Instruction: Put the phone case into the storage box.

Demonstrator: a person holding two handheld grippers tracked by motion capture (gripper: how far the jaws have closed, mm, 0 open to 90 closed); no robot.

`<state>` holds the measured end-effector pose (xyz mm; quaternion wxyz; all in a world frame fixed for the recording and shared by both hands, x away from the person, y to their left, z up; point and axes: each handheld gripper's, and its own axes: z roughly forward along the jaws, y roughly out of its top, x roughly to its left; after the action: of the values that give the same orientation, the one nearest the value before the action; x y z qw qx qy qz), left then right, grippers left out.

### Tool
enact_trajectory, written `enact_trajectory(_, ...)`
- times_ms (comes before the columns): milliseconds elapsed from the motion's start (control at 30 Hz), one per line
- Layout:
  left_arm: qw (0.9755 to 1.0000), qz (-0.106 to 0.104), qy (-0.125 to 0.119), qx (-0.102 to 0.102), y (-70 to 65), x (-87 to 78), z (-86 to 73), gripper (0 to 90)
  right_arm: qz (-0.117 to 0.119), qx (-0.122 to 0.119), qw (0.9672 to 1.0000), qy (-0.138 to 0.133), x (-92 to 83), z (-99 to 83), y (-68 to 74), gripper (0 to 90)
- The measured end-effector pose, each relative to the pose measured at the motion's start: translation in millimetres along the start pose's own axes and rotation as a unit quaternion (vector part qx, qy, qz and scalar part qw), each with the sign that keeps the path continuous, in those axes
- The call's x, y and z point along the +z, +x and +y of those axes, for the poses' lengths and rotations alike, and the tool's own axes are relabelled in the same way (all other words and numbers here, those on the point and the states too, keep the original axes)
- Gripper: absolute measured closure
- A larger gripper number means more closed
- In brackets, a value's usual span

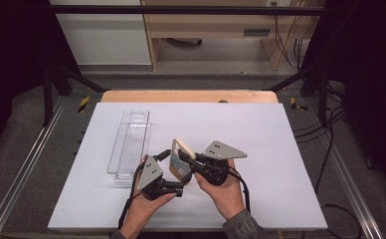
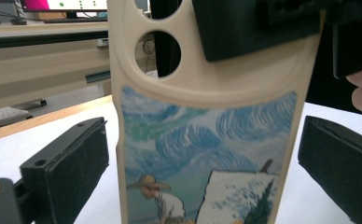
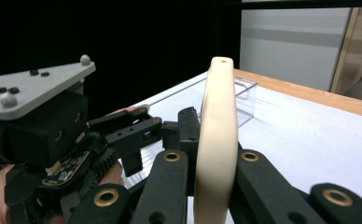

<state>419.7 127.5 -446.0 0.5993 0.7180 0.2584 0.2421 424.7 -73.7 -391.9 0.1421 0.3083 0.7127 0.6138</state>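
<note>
A cream phone case (image 1: 180, 158) with a painted blue sky and a figure in a straw hat (image 2: 207, 140) stands upright above the white table. My right gripper (image 1: 187, 159) is shut on its upper part, near the camera holes; edge-on, the case (image 3: 216, 116) sits clamped between that gripper's (image 3: 216, 161) black jaws. My left gripper (image 1: 175, 174) comes in from the left and is open. Its pads (image 2: 72, 163) stand on either side of the case's lower half with a narrow gap on each side. The left gripper (image 3: 53, 140) also faces the case at close range.
A clear plastic tray (image 1: 130, 144) lies lengthwise on the white mat (image 1: 260, 134), left of both hands. A wooden table edge (image 1: 191, 96) runs along the back. Metal rails flank the table on both sides.
</note>
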Motion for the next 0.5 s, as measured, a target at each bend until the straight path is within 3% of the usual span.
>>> enact_trajectory(500,0.9998,-0.011,-0.007,-0.016,1.5,-1.0,1.0,3.6,0.007,-0.015,0.9996,0.023,6.6,-4.4,9.9,86.6)
